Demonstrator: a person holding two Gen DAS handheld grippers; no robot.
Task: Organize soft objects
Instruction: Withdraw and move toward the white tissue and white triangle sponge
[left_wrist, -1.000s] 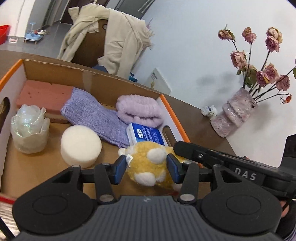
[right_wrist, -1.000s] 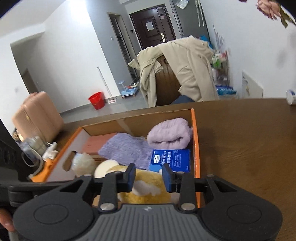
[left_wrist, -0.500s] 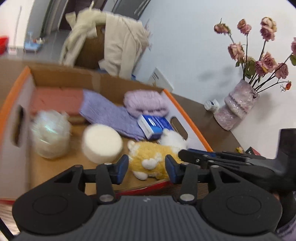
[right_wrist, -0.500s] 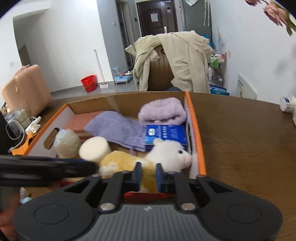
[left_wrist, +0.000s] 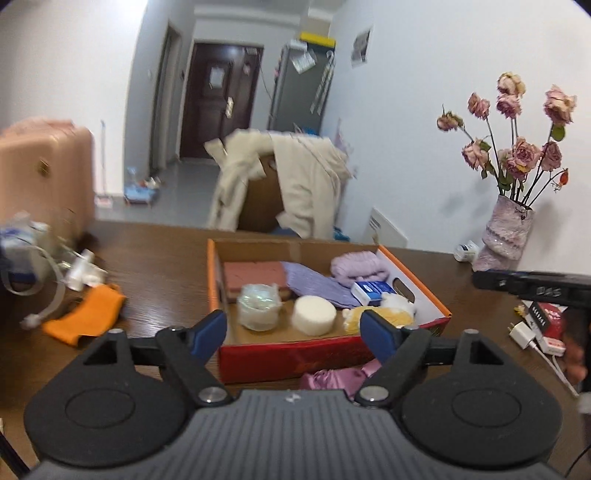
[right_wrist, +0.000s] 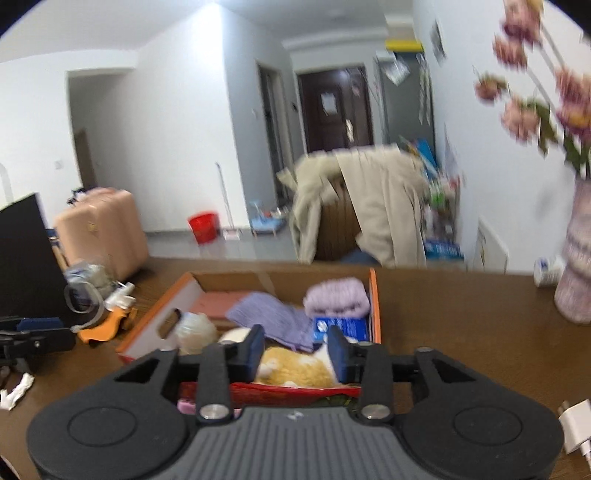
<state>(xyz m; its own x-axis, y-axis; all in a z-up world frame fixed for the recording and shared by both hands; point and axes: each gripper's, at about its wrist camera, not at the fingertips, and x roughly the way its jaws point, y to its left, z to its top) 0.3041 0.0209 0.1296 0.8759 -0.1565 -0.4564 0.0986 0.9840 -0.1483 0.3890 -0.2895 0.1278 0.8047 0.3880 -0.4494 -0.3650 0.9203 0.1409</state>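
A cardboard box (left_wrist: 421, 286) with orange rim and red front stands on the brown table. In it lie a yellow-and-white plush toy (left_wrist: 380, 314), a white round sponge (left_wrist: 314, 315), a crinkled plastic ball (left_wrist: 257, 304), a purple knit cloth (left_wrist: 314, 282), a lilac towel (left_wrist: 359, 265), a pink sponge (left_wrist: 254, 275) and a blue tissue pack (left_wrist: 371, 288). My left gripper (left_wrist: 293, 332) is open and empty, pulled back in front of the box. My right gripper (right_wrist: 296, 350) is open and empty, above the box's near edge, with the plush (right_wrist: 291, 365) seen between its fingers.
An orange cloth (left_wrist: 86, 314), cables and a white plug (left_wrist: 83, 273) lie left of the box. A pink satin item (left_wrist: 332, 378) lies in front of it. A vase of dried roses (left_wrist: 504, 232), a red pack (left_wrist: 546, 317) and a charger (left_wrist: 522, 334) stand to the right.
My left gripper let go of the plush, opened wide and drew back from the box. My right gripper also pulled back, closed briefly, then opened again. The plush now lies in the box.
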